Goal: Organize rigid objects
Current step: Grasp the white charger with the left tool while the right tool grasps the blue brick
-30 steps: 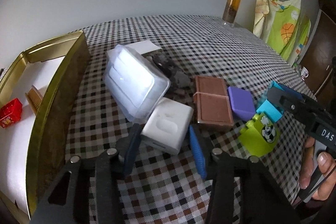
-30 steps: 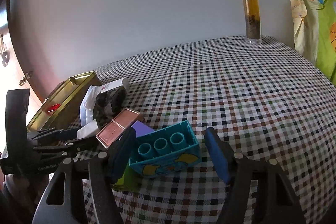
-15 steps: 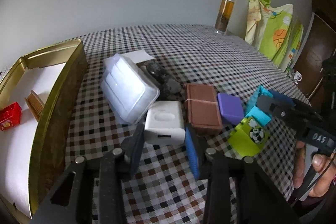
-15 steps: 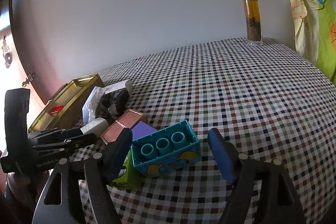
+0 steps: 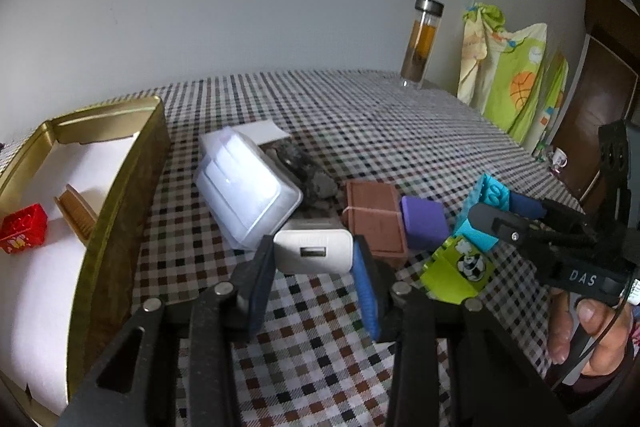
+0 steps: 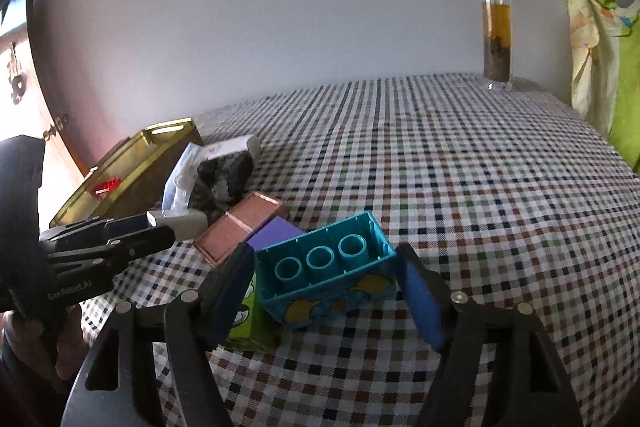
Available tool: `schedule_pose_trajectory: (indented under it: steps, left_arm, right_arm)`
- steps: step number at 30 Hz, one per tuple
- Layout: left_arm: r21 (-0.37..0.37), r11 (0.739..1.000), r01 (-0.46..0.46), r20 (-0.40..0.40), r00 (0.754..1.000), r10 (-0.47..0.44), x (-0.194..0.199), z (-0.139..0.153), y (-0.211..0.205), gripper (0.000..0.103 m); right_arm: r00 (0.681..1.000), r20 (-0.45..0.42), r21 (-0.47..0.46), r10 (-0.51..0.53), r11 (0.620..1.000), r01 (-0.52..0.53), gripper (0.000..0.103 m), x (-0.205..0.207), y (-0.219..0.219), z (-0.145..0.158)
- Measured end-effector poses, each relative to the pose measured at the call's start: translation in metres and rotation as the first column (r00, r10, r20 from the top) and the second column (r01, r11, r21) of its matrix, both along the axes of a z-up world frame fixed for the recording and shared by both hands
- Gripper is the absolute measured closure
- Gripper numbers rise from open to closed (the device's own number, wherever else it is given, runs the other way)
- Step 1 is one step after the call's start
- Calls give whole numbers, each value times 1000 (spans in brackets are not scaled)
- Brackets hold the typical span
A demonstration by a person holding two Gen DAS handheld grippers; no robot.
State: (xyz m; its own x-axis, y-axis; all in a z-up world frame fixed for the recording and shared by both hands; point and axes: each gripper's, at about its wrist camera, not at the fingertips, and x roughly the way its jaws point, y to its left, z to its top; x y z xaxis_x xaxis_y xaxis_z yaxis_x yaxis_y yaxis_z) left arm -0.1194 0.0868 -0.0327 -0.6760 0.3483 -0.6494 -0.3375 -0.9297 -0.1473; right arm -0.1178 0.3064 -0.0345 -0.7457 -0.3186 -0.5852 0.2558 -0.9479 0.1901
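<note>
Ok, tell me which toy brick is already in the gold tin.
The red brick, lying on the tin's white liner. The teal brick and the green brick are on the checked cloth.

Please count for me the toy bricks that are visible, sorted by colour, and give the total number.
Red brick, in the gold tin: 1
Teal brick, between the right tongs, which are closing: 1
Green brick, on the table: 1
Total: 3
</note>
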Motion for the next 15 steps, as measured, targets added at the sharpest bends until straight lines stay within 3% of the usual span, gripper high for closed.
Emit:
schedule_pose_trajectory:
  steps: [15]
  left_arm:
    - [-1, 999, -39, -108, 993, 38, 13, 12, -4, 66]
  right_arm:
    - [996, -90, -36, -11, 999, 8, 30, 12, 7, 10]
